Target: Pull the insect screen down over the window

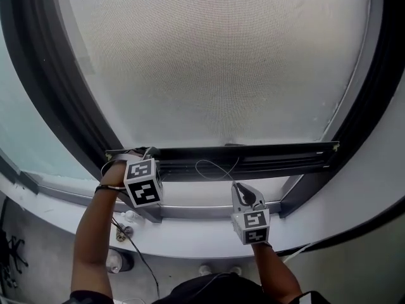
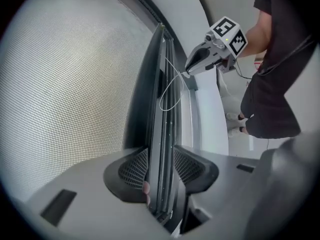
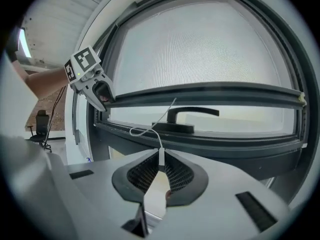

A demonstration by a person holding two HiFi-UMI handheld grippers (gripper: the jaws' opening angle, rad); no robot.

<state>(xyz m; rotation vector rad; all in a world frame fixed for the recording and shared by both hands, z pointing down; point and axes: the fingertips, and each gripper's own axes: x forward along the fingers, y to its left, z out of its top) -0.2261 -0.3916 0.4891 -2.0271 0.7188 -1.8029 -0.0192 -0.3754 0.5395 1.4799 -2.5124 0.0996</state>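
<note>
So your insect screen [image 1: 215,62] is most of the way down the window. Its dark bottom bar [image 1: 266,157] hangs just above the white sill [image 1: 190,242].

Your left gripper [image 2: 160,169] has the bar's left end clamped, with the jaws set fairly wide and a pad on either side of it. Your right gripper [image 3: 160,160] is almost closed, pinching the little white tab [image 3: 161,155] at the end of the pull cord [image 3: 147,130]. The cord loops up to about the middle of the bar.

The head view shows both grippers at the bar but not the pads. Each gripper view shows its own pads and also catches the other gripper side-on. Only the right gripper view gives a clear look at the window handle [image 3: 192,113] behind the bar.

There's a dark window frame [image 1: 44,87] all round and pale floor [image 1: 50,271] below. A chair [image 3: 39,126] sits way off to the left.
</note>
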